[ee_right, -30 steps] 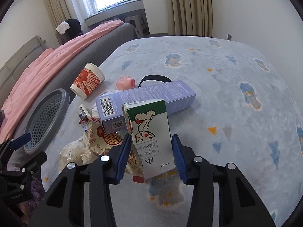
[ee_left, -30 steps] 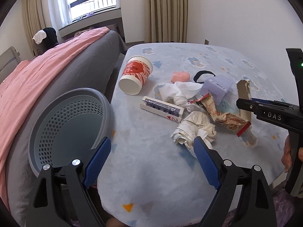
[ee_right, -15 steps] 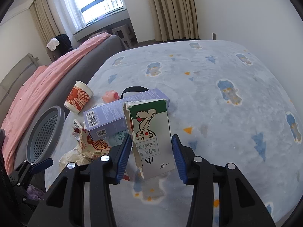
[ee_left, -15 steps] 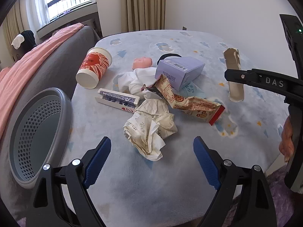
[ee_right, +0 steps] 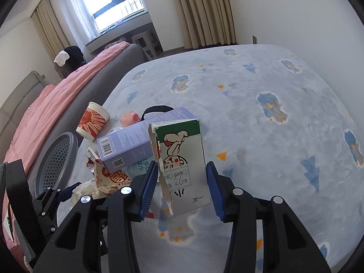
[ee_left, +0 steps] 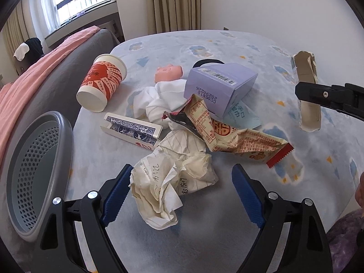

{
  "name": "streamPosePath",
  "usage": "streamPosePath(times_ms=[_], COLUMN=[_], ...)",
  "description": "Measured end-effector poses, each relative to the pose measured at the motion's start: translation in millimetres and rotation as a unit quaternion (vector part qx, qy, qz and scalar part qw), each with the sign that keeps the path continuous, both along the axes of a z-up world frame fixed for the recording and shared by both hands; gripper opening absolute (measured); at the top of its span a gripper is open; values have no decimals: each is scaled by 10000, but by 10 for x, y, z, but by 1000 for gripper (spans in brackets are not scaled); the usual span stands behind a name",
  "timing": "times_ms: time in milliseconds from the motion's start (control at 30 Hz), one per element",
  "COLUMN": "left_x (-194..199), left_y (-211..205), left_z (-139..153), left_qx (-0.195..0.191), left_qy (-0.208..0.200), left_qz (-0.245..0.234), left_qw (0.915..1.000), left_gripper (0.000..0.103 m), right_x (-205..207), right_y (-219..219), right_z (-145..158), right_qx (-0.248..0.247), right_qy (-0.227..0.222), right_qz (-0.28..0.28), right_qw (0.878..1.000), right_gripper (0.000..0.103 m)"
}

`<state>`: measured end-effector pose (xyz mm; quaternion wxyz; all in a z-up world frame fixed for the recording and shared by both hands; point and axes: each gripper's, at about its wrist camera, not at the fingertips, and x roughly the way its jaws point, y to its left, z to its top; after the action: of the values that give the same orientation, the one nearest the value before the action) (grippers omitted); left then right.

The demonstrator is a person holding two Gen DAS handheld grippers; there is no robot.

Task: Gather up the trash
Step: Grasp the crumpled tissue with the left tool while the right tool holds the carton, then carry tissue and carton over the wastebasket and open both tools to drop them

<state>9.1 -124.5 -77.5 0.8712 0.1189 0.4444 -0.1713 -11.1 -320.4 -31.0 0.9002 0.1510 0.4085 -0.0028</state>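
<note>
My left claw (ee_left: 179,195) has come down and forward since a second ago; its jaws are standing apart around the crumpled paper (ee_left: 175,179), not yet gripping. I'm keeping my right claw (ee_right: 182,182) clamped on the torn carton (ee_right: 182,159), holding it lifted clear of the bench (ee_right: 273,125) for the grey basket (ee_left: 34,170). The basket's near side is cut off.

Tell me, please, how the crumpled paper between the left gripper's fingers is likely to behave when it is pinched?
The crumpled paper looks loosely wadded, so it will probably squash before the left gripper bites. It seems light and should lift easily. Its creased surface likely resists slipping, though loose flaps may dangle.
</note>
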Motion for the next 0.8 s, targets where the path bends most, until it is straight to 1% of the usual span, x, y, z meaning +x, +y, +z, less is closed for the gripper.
streamPosePath(times_ms=[33,100,267,367,633,800], left_x=[1,-16,-43,-81,-208,-252], left_y=[9,25,97,155,386,560], left_z=[2,19,57,94,312,451], left_qx=[-27,27,-90,-164,-345,-434], left_qy=[-3,-95,-71,-71,-296,-430], left_qz=[2,21,-32,-32,118,274], left_qw=[10000,9999,9999,9998,9989,9978], left_gripper=[82,65,59,57,57,57], right_x=[0,1,-12,-10,0,-12], right_y=[0,3,54,51,113,218], right_z=[0,-1,-4,-2,13,92], right_qx=[-2,-8,-66,-64,-116,-180], right_qy=[1,0,-5,-7,-5,-124], right_qz=[0,10,35,33,-14,22], right_qw=[10000,10000,10000,10000,9999,9998], right_gripper=[43,43,43,43,43,43])
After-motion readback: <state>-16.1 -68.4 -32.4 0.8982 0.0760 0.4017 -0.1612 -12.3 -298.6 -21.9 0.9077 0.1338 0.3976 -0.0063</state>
